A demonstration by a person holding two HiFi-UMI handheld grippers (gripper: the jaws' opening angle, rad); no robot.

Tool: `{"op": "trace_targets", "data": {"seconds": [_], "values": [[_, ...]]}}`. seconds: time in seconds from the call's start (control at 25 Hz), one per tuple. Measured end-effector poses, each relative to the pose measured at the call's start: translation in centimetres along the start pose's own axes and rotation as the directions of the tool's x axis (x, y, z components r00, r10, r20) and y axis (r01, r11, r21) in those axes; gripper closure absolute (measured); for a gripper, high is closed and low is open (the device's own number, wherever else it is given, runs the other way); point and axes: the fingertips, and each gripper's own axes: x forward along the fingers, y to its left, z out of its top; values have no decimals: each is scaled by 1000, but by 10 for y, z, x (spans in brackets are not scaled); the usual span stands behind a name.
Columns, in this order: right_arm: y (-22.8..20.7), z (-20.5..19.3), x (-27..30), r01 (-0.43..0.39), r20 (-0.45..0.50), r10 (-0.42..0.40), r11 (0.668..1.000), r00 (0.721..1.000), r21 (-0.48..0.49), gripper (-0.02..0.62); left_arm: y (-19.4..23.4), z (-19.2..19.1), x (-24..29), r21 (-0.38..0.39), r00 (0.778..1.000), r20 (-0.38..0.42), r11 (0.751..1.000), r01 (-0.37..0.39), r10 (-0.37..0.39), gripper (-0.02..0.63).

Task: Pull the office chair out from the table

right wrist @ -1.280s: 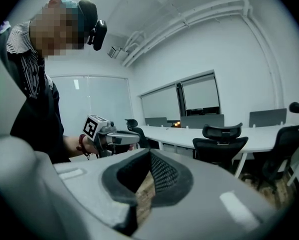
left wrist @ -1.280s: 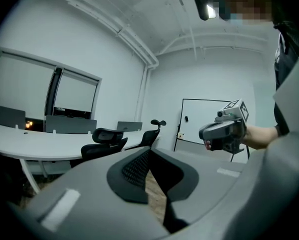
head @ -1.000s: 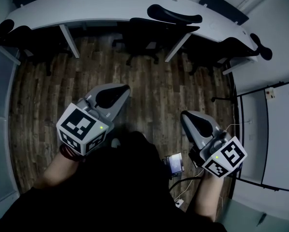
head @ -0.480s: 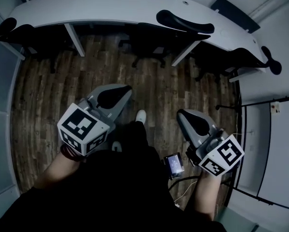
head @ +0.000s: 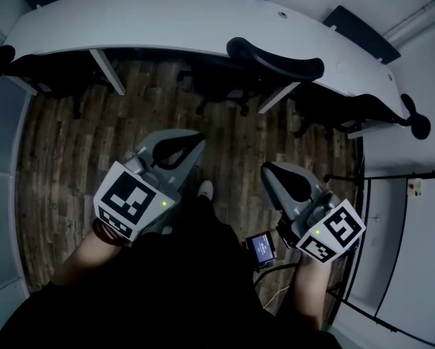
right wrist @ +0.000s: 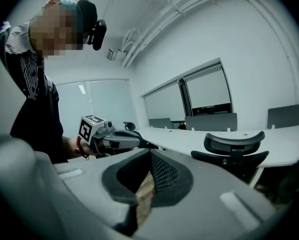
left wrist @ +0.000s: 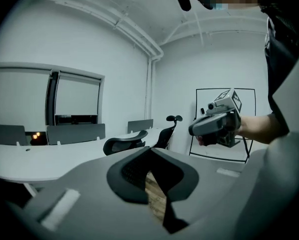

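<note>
Your left gripper point(head: 194, 139) and right gripper point(head: 267, 170) are closed and empty; the chair point(head: 274, 55) ahead of both sits under the table point(head: 166, 20), so the whole pull is left.

No legible words or numbers. Coded squares only: left cube point(head: 132, 206) at 8 o'clock, right cube point(head: 335, 231) at 4 o'clock.

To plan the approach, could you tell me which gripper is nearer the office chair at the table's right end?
Right. The right gripper is short of that chair, down-left of it in the head view. The left gripper lies farther left still, on the right gripper's far side.
</note>
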Motion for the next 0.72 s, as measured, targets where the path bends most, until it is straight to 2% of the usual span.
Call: {"op": "trace_targets", "data": {"seconds": [0.36,0.72], "values": [[-90,30,27,-61,-18,61,998,998,-10,595,33,24,89,-87,1000,-9,996,9,-10,606],[-160,40,39,-112,-4,112,994,994,2,595,63,36,147,-82,999,-27,996,-32,30,606]]}}
